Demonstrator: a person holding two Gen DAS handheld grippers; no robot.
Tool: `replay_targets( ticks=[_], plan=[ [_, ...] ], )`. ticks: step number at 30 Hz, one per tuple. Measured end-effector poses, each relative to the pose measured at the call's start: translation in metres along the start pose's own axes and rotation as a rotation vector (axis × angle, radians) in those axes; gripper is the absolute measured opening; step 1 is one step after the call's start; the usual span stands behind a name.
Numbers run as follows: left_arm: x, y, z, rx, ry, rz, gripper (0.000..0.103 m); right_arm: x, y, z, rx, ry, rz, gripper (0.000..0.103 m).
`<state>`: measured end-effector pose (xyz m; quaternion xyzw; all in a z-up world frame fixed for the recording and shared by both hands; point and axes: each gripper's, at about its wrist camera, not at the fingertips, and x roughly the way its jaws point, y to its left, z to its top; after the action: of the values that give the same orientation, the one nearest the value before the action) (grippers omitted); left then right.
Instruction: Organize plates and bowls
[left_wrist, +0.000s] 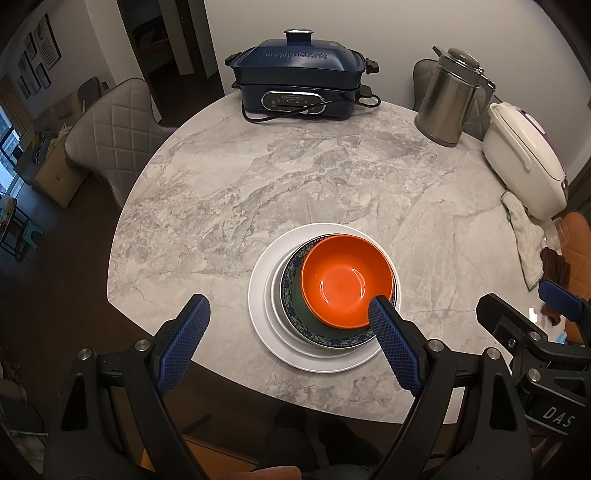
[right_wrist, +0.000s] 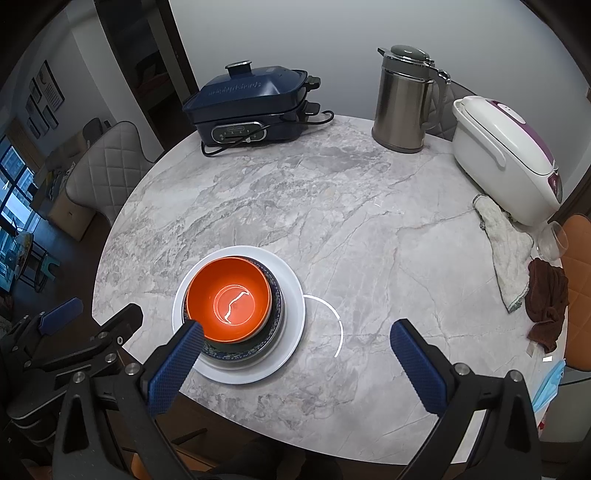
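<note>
An orange bowl (left_wrist: 345, 280) sits on top of a stack: beneath it a dark green bowl (left_wrist: 308, 314), a blue patterned plate (left_wrist: 291, 295) and a large white plate (left_wrist: 260, 295), all near the front edge of the marble table (left_wrist: 258, 184). My left gripper (left_wrist: 290, 310) hovers above the stack, open, with nothing between its blue pads (left_wrist: 184, 343). In the right wrist view the orange bowl (right_wrist: 229, 295) and white plate (right_wrist: 291, 295) lie left of centre. My right gripper (right_wrist: 299, 332) is open and empty, just right of the stack.
A dark blue electric cooker (left_wrist: 299, 77) with a cord stands at the table's back. A steel kettle (right_wrist: 402, 103), a white rice cooker (right_wrist: 506, 147), a white cloth (right_wrist: 506, 251) and a brown cloth (right_wrist: 546, 299) occupy the right side. A quilted chair (left_wrist: 110, 136) stands left.
</note>
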<state>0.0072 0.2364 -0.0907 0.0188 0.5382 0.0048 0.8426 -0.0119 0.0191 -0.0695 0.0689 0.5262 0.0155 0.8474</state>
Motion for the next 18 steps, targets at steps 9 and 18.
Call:
replay_targets(
  ticks=[9, 18],
  plan=[
    [0.0012, 0.0000, -0.0001, 0.001, 0.000, 0.000, 0.088, 0.0001, 0.0002, 0.0003, -0.001, 0.000, -0.001, 0.103],
    [0.0020, -0.0003, -0.0001, 0.002, 0.000, 0.000, 0.088, 0.0002, 0.0007, 0.0006, 0.000, 0.000, 0.000, 0.103]
  ],
)
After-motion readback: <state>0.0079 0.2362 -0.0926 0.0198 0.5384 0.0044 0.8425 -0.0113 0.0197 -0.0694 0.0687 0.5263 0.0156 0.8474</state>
